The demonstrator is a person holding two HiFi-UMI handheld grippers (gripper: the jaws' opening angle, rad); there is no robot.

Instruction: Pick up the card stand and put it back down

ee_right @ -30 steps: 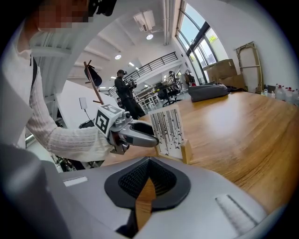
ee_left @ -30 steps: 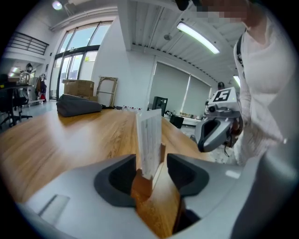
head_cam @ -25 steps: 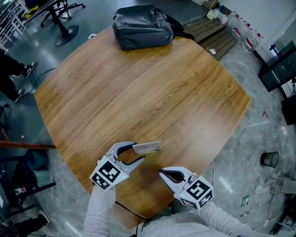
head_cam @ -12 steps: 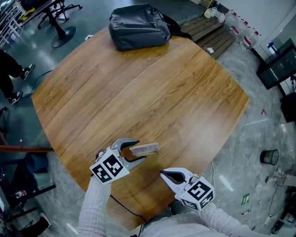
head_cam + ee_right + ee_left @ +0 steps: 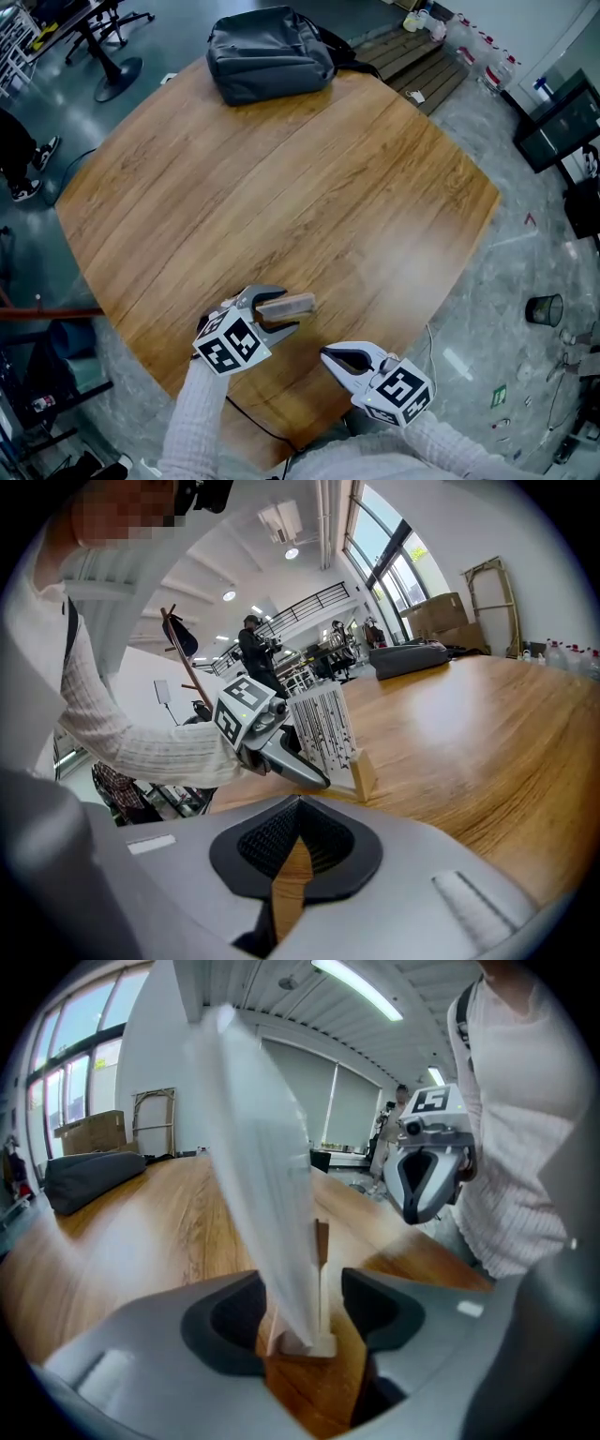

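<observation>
Evidently the step in hand is the release. The card stand, a small pale wooden block with a white printed card slotted upright in it (image 5: 292, 303), sits near the front edge of the round wood-grain worktop (image 5: 281, 169), and its block appears to rest on the surface.

The left tongs (image 5: 285, 311) straddle the block, and their jaws have just been opening. The left gripper view shows the block between the jaws with a sliver of gap on either side, so the pads are not pressing on it. The right tongs (image 5: 326, 352) are just to the right of the stand, close to the worktop's edge. Their jaws are closed, save for a thin slit, and hold nothing.

Recommendations for a sound finish:
- Hold the left jaws at full spread, since clearance on each side is slight.
- Draw the left tongs straight back along their own line. Any sideways drift or roll would likely catch the block.
- Treat the stand as light and top-heavy. A nudge to the tall card could tip it.
- Leave the right tongs parked clear of the card.
</observation>
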